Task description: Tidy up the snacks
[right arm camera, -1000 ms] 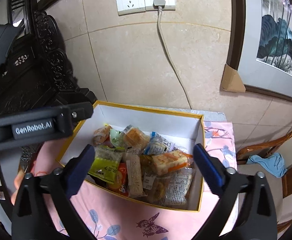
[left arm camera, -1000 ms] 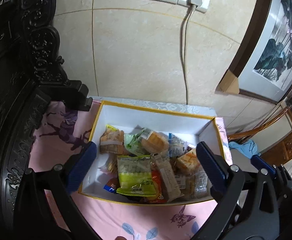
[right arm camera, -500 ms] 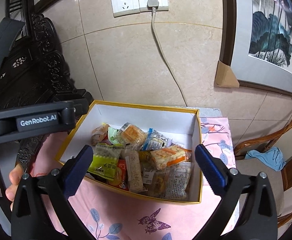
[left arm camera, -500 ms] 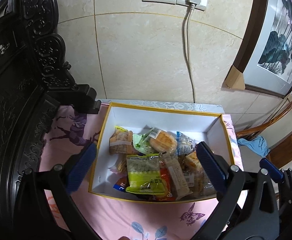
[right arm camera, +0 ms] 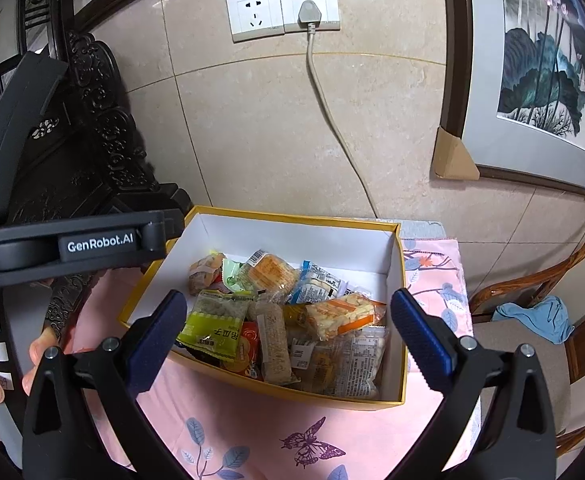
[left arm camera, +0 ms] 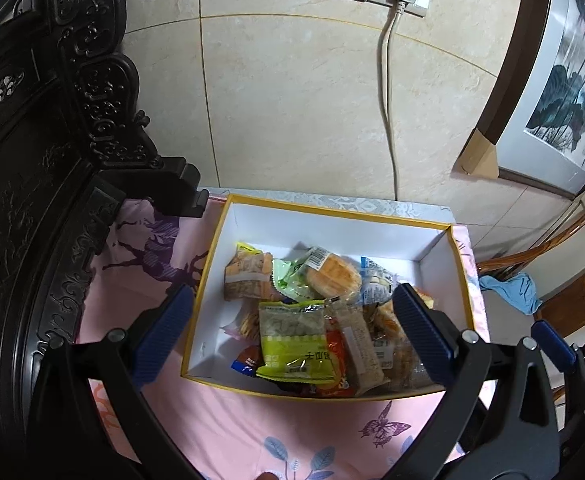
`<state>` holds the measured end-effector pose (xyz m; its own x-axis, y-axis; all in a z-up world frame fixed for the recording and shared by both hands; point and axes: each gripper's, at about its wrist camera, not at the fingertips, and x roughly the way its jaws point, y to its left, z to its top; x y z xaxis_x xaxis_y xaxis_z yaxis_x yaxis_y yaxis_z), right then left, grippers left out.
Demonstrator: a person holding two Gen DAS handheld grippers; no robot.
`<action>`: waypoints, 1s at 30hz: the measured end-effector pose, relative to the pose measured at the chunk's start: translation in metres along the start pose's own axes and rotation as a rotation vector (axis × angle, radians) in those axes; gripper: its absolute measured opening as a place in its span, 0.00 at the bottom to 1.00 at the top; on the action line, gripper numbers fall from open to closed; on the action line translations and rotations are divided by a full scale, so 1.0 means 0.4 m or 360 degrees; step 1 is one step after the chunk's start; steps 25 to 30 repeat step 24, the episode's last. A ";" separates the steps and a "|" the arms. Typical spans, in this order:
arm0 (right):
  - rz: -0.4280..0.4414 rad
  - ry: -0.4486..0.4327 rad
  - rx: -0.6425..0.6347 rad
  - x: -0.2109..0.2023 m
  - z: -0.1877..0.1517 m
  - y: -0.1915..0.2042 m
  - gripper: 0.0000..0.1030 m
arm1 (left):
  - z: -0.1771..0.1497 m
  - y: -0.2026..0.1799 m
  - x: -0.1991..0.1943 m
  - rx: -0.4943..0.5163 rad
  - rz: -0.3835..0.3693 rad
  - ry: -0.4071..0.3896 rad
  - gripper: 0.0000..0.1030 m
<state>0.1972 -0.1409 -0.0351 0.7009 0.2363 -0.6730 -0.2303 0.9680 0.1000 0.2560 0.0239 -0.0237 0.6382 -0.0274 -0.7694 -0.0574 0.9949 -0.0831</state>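
Snacks (right arm camera: 280,320) piled in yellow-rimmed box (left arm camera: 332,210); left gripper (left arm camera: 292,330), right gripper (right arm camera: 288,334) spread wide (apparently empty) above.

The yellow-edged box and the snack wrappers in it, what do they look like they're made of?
The box looks like matte white cardboard: flat stiff walls, crisp folded corners. The green packet and its neighbours look like thin glossy plastic film, crinkled, partly see-through.
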 end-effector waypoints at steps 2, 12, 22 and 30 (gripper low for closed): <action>0.0002 -0.0004 -0.0006 -0.002 0.001 0.002 0.99 | 0.001 -0.004 -0.005 0.0010 0.0005 -0.0011 0.98; 0.0010 -0.0024 -0.0012 -0.010 0.002 -0.001 0.99 | -0.001 -0.003 -0.015 0.0018 0.0005 -0.0029 0.98; 0.0006 -0.0024 -0.0009 -0.012 0.003 -0.002 0.99 | -0.002 -0.007 -0.016 0.0038 0.0038 -0.0020 0.98; 0.0002 -0.0021 -0.0008 -0.012 0.002 -0.002 0.99 | -0.003 -0.006 -0.015 0.0034 0.0040 -0.0013 0.98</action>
